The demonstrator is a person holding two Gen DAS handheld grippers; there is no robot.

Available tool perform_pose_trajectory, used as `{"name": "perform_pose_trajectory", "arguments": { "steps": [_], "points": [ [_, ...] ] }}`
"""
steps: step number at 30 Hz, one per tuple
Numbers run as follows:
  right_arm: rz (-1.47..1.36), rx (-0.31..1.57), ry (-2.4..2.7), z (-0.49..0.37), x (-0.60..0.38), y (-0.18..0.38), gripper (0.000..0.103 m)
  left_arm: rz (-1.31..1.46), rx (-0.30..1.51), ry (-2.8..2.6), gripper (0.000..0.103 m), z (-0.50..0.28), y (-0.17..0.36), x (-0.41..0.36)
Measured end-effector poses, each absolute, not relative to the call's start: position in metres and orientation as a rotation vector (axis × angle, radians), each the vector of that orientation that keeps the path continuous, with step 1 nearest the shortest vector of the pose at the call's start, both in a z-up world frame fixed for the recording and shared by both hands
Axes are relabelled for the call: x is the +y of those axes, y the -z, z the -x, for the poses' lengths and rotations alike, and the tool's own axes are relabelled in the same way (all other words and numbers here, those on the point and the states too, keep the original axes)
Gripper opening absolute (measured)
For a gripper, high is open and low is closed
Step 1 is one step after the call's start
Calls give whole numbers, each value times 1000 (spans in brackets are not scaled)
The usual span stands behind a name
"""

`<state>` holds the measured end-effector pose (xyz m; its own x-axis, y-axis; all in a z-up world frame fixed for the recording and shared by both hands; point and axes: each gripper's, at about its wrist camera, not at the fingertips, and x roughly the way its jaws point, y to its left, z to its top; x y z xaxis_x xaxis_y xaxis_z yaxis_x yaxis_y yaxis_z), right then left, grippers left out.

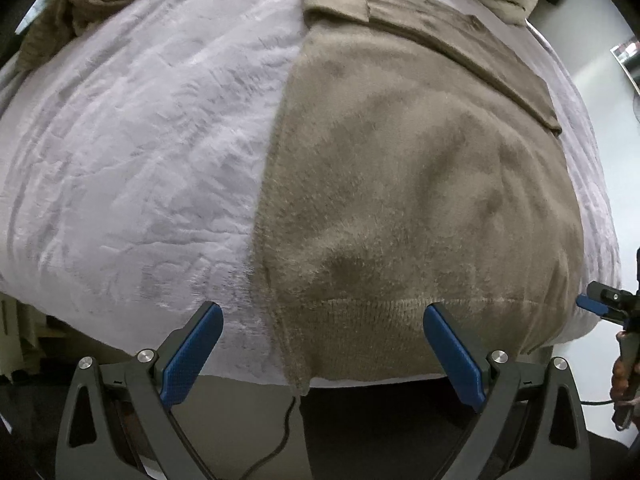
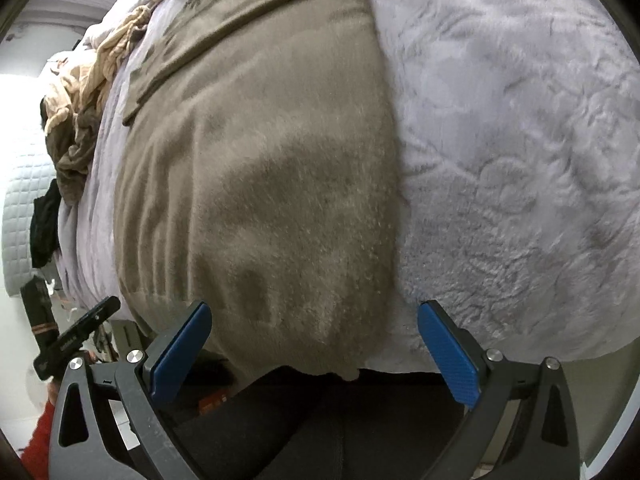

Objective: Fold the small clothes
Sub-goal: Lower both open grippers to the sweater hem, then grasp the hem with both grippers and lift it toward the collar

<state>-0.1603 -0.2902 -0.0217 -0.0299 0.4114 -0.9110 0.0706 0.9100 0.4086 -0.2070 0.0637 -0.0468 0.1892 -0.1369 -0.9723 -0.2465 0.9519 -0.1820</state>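
A tan fuzzy sweater (image 1: 400, 184) lies flat on a pale lilac bedspread (image 1: 140, 160), its ribbed hem at the near edge and a sleeve folded across its far part. My left gripper (image 1: 322, 312) is open, its blue pads straddling the hem's left corner. In the right wrist view the same sweater (image 2: 260, 180) fills the left-centre, and my right gripper (image 2: 314, 308) is open around the hem's right corner, which hangs over the bed edge. Nothing is held between either pair of fingers. The other gripper (image 1: 608, 300) shows at the right edge of the left wrist view.
Crumpled tan garments (image 1: 88, 0) lie at the far left of the bed, and more heaped clothes (image 2: 84, 112) sit along its other side. The bedspread (image 2: 520, 160) stretches bare to the right. A cable (image 1: 280, 436) hangs below the bed edge.
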Motion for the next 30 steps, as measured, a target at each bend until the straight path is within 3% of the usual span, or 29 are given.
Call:
{"name": "perform_pose_trajectory", "arguments": {
  "steps": [24, 26, 27, 28, 29, 30],
  "points": [
    [-591, 1611, -395, 192, -276, 66, 103, 354, 1444, 55, 101, 181, 85, 55],
    [-661, 1614, -383, 191, -278, 66, 98, 347, 1439, 57, 98, 180, 84, 53],
    [-701, 1620, -383, 192, -279, 66, 78, 341, 1428, 57, 83, 183, 82, 53],
    [-714, 1633, -369, 192, -280, 67, 33, 324, 1414, 52, 74, 183, 78, 53],
    [-730, 1645, -351, 193, -283, 67, 13, 325, 1406, 59, 55, 185, 78, 53],
    [-777, 1633, -364, 194, -285, 67, 12, 343, 1396, 72, 32, 184, 74, 56]
  ]
}}
